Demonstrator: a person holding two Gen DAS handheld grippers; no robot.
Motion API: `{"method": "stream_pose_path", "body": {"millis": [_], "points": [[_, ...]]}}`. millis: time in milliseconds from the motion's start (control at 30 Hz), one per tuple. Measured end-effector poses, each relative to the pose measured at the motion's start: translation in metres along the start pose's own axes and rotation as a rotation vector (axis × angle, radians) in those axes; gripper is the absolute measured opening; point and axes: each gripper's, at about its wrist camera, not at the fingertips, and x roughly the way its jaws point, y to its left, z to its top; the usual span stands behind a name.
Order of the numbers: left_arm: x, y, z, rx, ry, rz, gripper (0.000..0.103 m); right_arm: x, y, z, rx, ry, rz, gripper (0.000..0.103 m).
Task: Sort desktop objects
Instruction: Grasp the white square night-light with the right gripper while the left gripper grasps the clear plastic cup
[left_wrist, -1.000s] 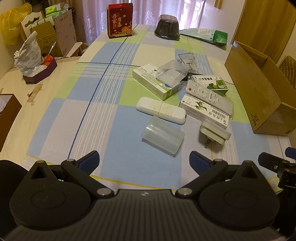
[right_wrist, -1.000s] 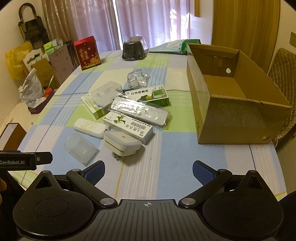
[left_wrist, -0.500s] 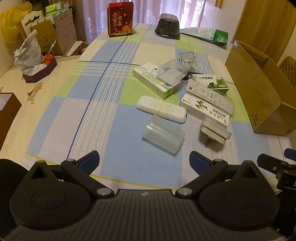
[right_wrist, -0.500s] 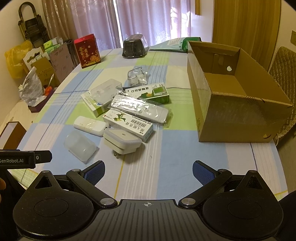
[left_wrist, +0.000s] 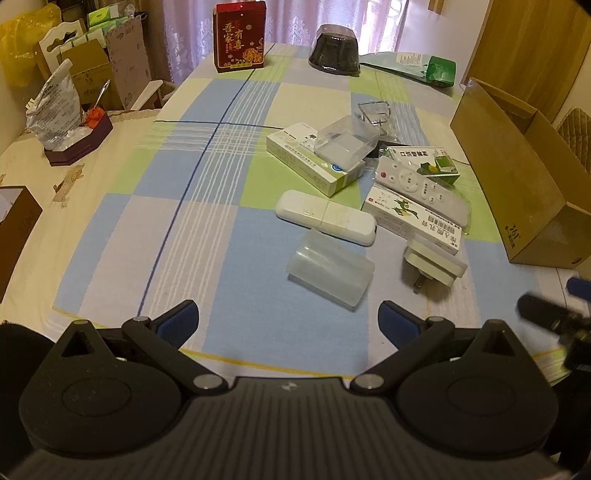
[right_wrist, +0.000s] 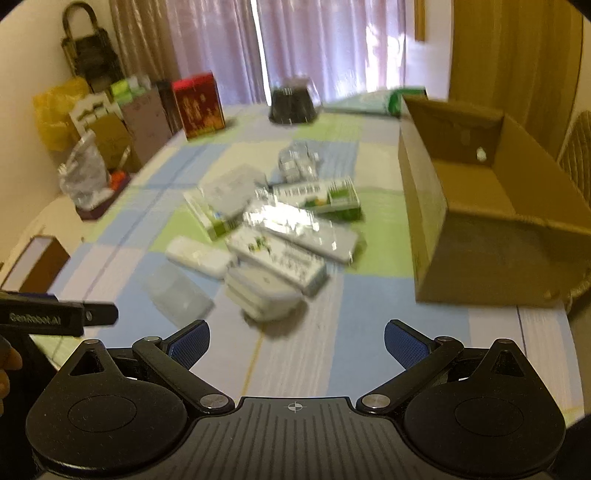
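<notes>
A cluster of small items lies mid-table: a frosted plastic case (left_wrist: 330, 271), a white dongle (left_wrist: 325, 217), a white plug adapter (left_wrist: 434, 264), a wrapped remote (left_wrist: 421, 186), green-and-white medicine boxes (left_wrist: 314, 158) and a clear box (left_wrist: 345, 142). An open cardboard box (right_wrist: 480, 206) stands to their right. My left gripper (left_wrist: 288, 319) is open and empty just short of the frosted case. My right gripper (right_wrist: 295, 341) is open and empty, close before the plug adapter (right_wrist: 264, 295). The right wrist view is blurred by motion.
At the table's far end stand a red gift box (left_wrist: 240, 35), a dark bowl (left_wrist: 334, 50) and a green pouch (left_wrist: 424, 68). Bags, cartons and a chair (left_wrist: 55, 48) crowd the left side. The near table edge lies just under both grippers.
My right gripper has moved forward and lower toward the cluster, so the plug adapter looks nearer. The left gripper has crept slightly forward. Both stay open.
</notes>
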Motion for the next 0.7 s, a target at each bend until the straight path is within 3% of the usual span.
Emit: {"method": "stream_pose_path", "body": {"millis": [67,233,333,467,700], "points": [[0.002,0.002,0.003,0.013,0.002,0.009,0.101,0.004,-0.001,0.003,-0.012,-0.016,-0.012,0.103],[0.014,0.006,0.013,0.072,0.008,0.025,0.101,0.03,0.006,0.01,-0.115,0.069,0.0,0.103],[0.022,0.005,0.019,0.124,0.003,0.021,0.101,0.044,0.01,0.011,-0.113,0.103,0.021,0.103],[0.035,0.007,0.027,0.16,0.007,-0.002,0.101,0.066,0.006,0.012,0.015,0.138,0.069,0.103],[0.055,0.017,0.037,0.166,0.007,0.0,0.101,0.101,0.011,0.02,0.191,0.175,0.027,0.103]]}}
